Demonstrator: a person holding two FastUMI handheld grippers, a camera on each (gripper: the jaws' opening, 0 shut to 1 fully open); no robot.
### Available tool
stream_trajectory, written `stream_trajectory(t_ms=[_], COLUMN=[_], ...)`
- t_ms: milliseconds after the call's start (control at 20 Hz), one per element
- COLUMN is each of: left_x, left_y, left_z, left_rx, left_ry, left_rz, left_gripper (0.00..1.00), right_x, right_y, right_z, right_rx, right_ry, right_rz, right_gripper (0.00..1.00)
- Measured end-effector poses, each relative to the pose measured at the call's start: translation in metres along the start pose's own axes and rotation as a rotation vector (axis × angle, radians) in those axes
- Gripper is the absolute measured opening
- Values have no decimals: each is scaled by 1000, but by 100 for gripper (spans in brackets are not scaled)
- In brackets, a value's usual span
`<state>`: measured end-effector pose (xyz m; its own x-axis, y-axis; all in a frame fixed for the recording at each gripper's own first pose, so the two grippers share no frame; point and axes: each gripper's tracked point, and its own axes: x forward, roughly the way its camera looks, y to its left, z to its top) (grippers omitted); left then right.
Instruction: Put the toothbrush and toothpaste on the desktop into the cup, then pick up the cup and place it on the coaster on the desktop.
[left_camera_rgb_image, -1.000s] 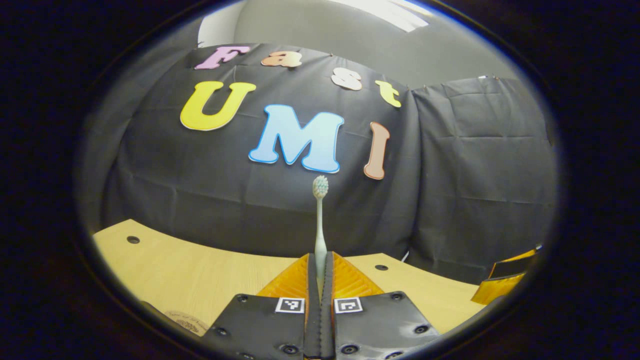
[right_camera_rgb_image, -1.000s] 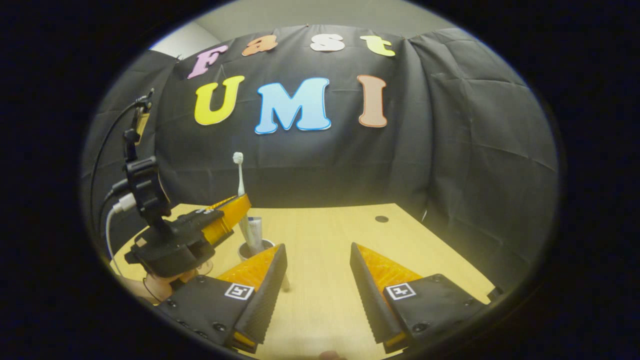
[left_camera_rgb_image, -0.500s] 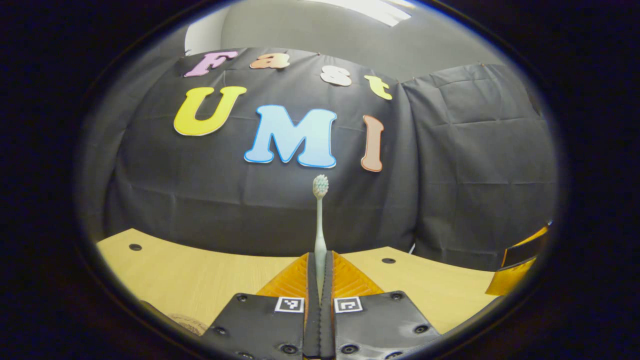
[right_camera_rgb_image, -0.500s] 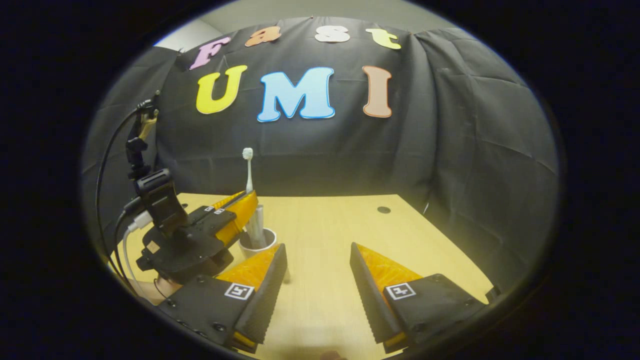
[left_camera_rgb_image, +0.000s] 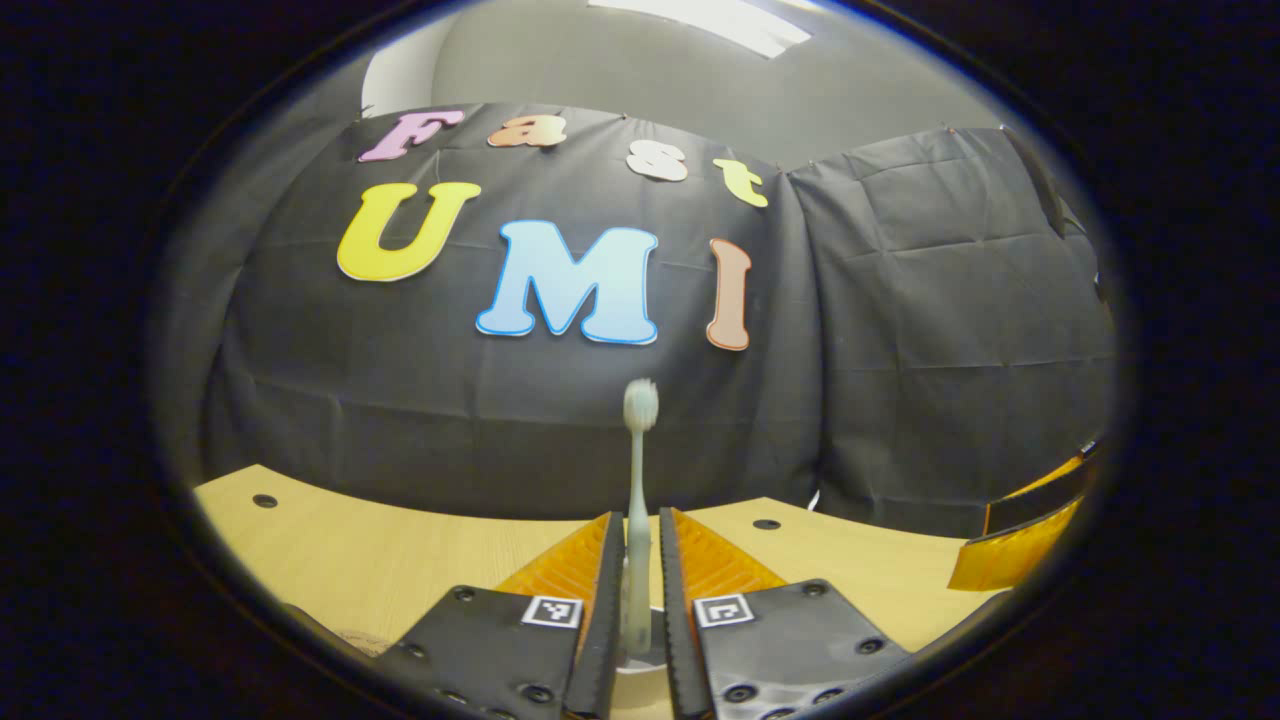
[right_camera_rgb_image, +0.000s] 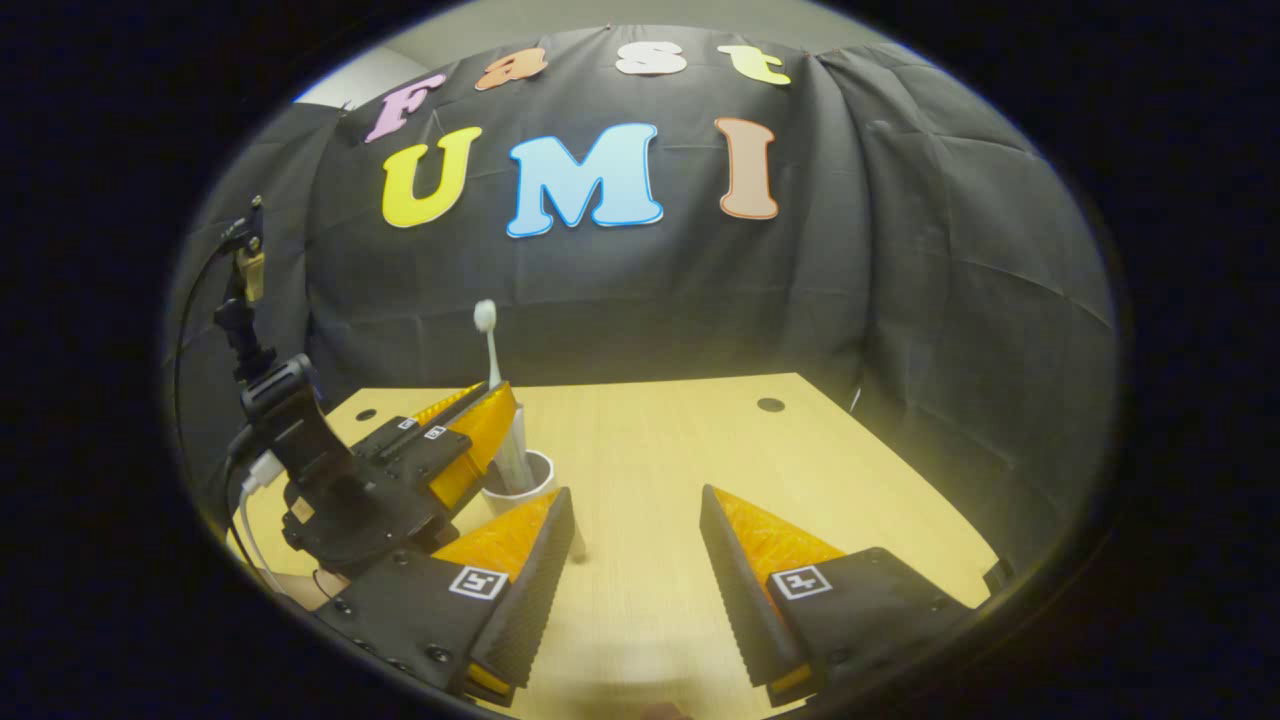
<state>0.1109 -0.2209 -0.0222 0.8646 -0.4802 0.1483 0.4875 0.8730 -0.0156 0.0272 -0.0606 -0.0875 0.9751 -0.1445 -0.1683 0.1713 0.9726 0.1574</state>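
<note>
Your left gripper (left_camera_rgb_image: 640, 590) has just parted its fingers, so the toothbrush (left_camera_rgb_image: 637, 500) stands loose in the cup (right_camera_rgb_image: 520, 480) beside the toothpaste (right_camera_rgb_image: 512, 450) (right gripper (right_camera_rgb_image: 635, 555) wide open, empty), leaving only the move to the coaster.

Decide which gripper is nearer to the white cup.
Left. The left gripper sits right over the cup, its fingers either side of the toothbrush; the right gripper waits open beside it, apart.
</note>
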Motion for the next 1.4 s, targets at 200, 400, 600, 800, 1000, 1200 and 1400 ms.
stream_trajectory(t_ms=[200, 400, 600, 800, 1000, 1200, 1400], left_x=[-7, -18, -47, -75, -91, -107, -124], left_y=[-5, 6, 21, 31, 44, 58, 70], left_z=[2, 7, 20, 32, 40, 49, 57], left_rx=[14, -4, -13, -28, -43, -41, -24], left_ry=[9, 36, 72, 106, 136, 148, 155], left_rz=[-16, 4, 40, 74, 120, 156, 194], left_gripper=[70, 73, 70, 70, 80, 81, 82], right_x=[1, 3, 15, 31, 43, 51, 63], right_y=[0, 1, 13, 30, 38, 39, 46], right_z=[-1, 2, -6, -19, -25, -34, -46], right_rx=[20, 12, -19, -59, -96, -132, -172], right_ry=[9, -5, 29, 110, 181, 269, 375], right_rz=[5, 9, 54, 106, 132, 137, 162], right_gripper=[82, 82, 81, 81, 84, 87, 88])
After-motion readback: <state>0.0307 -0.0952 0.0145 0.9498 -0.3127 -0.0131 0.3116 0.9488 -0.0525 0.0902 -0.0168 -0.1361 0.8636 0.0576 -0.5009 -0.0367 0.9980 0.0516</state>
